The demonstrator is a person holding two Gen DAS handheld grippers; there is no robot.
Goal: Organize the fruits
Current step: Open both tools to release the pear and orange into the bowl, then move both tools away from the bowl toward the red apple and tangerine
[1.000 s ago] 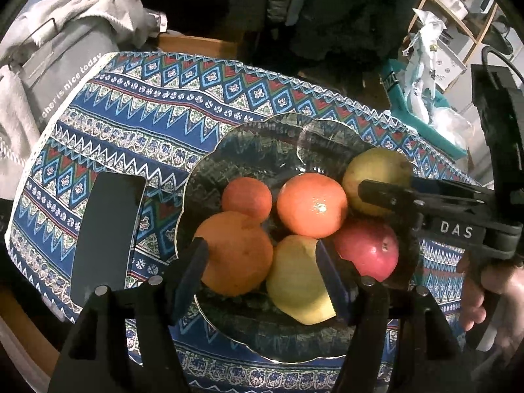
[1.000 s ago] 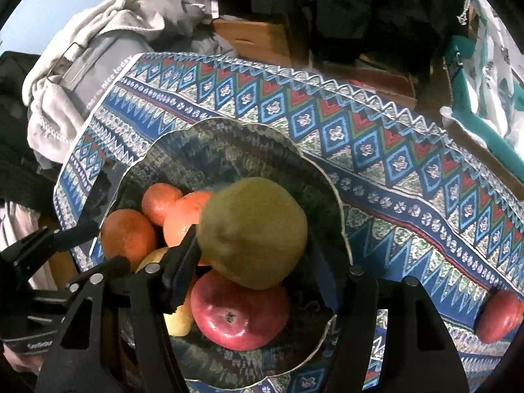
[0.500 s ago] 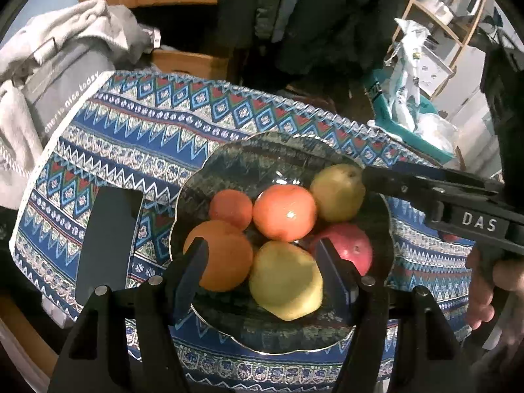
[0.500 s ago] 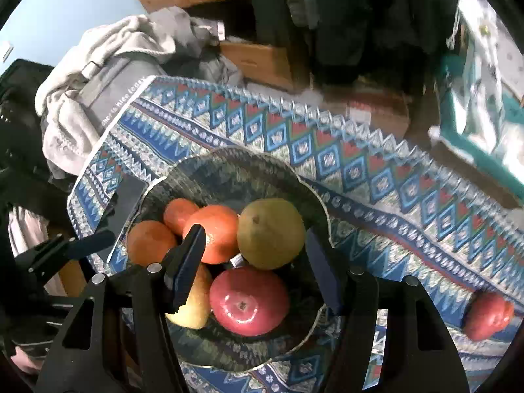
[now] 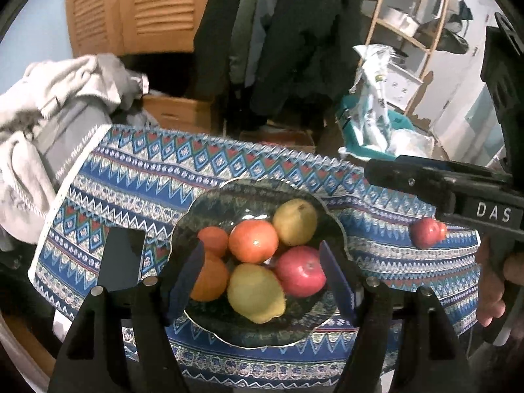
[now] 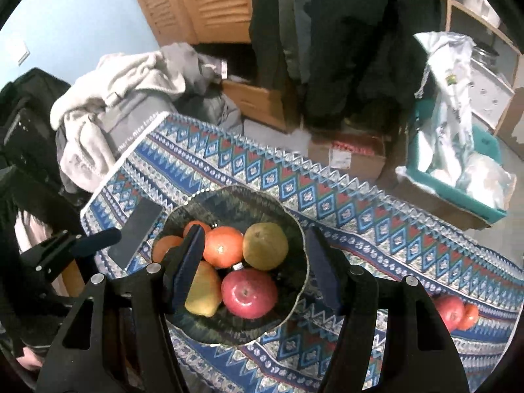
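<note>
Left tongs (image 5: 262, 278) apart, just widened, empty; right tongs (image 6: 252, 268) apart, empty. Dark scalloped glass fruit bowl (image 5: 196, 216) below both, mid-surface.

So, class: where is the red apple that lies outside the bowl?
In the right wrist view the red apple lies on the patterned cloth, right of the bowl, beside a small orange fruit.

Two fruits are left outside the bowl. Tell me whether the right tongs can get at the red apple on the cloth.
Probably yes. The right tongs are open and empty, and the red apple lies in the open on the cloth. Only a small orange fruit touches its far side.
</note>
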